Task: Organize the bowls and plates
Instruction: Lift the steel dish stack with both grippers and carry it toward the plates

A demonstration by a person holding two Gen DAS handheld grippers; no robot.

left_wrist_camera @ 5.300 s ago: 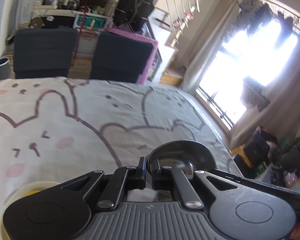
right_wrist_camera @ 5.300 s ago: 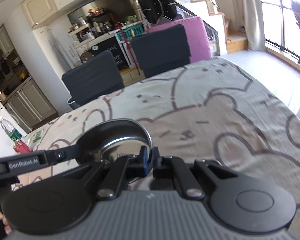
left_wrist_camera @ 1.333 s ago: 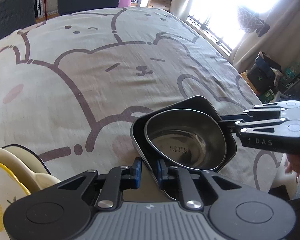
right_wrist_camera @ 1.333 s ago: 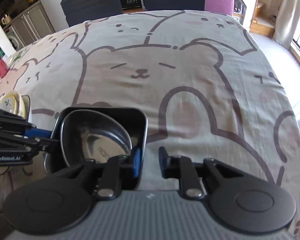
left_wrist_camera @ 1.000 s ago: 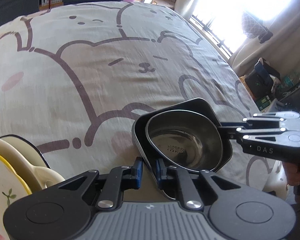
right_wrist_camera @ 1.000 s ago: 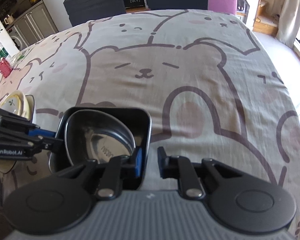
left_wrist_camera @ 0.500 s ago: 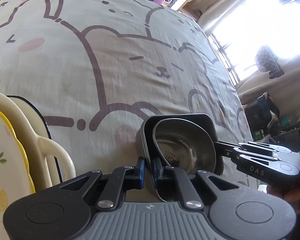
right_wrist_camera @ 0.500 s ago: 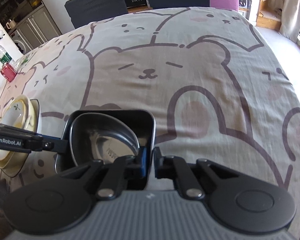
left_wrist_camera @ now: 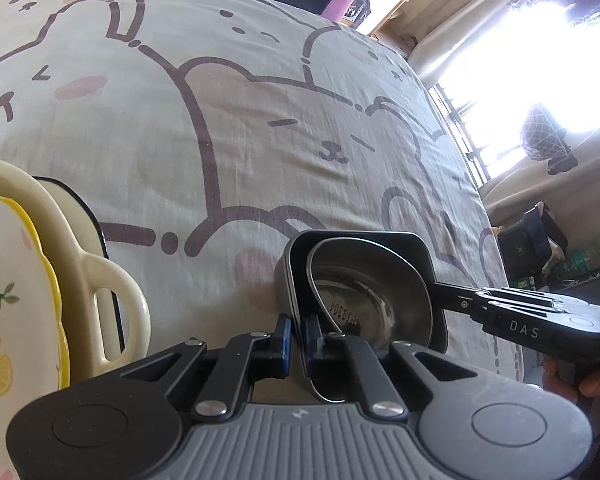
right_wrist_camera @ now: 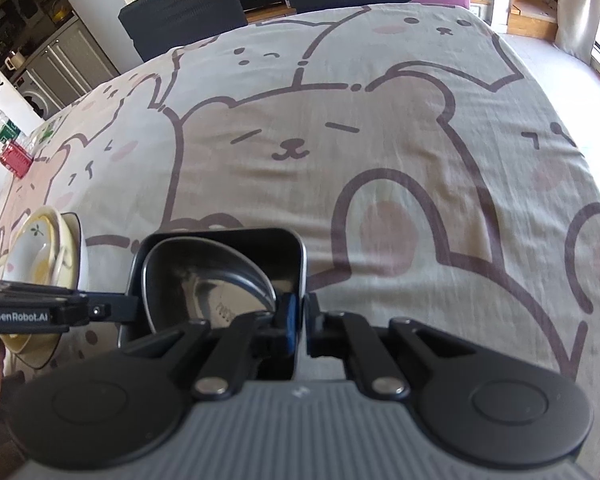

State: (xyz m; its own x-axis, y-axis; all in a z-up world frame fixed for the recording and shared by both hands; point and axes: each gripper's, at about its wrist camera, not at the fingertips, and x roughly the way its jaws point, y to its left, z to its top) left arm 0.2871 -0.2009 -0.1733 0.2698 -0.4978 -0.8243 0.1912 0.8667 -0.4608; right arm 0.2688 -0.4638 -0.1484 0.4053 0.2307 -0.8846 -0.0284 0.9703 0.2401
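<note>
A black square dish (left_wrist_camera: 400, 240) (right_wrist_camera: 276, 248) rests on the bear-print cloth, and a steel bowl (left_wrist_camera: 372, 280) (right_wrist_camera: 204, 276) lies tilted inside it. My left gripper (left_wrist_camera: 298, 334) (right_wrist_camera: 134, 309) is closing on the dish's left wall, its blue pads pressed on that rim. The bowl's rim runs just beside the inner pad. From the opposite side my right gripper (right_wrist_camera: 302, 320) (left_wrist_camera: 440, 290) is closing on the dish's right wall, pads tight on it. Both point steeply down.
A stack of cream dishes (left_wrist_camera: 112, 320) (right_wrist_camera: 36, 248) topped by a yellow-rimmed plate (left_wrist_camera: 12, 300) stands just left of the black dish. Dark chairs (right_wrist_camera: 180, 8) line the far edge. A red box (right_wrist_camera: 15, 158) sits far left. The table drops off at the right.
Both pairs of jaws have narrowed from a small gap onto the dish's walls. The left view has rolled, bringing the cream stack closer at the left. The dish and bowl have stayed put.
</note>
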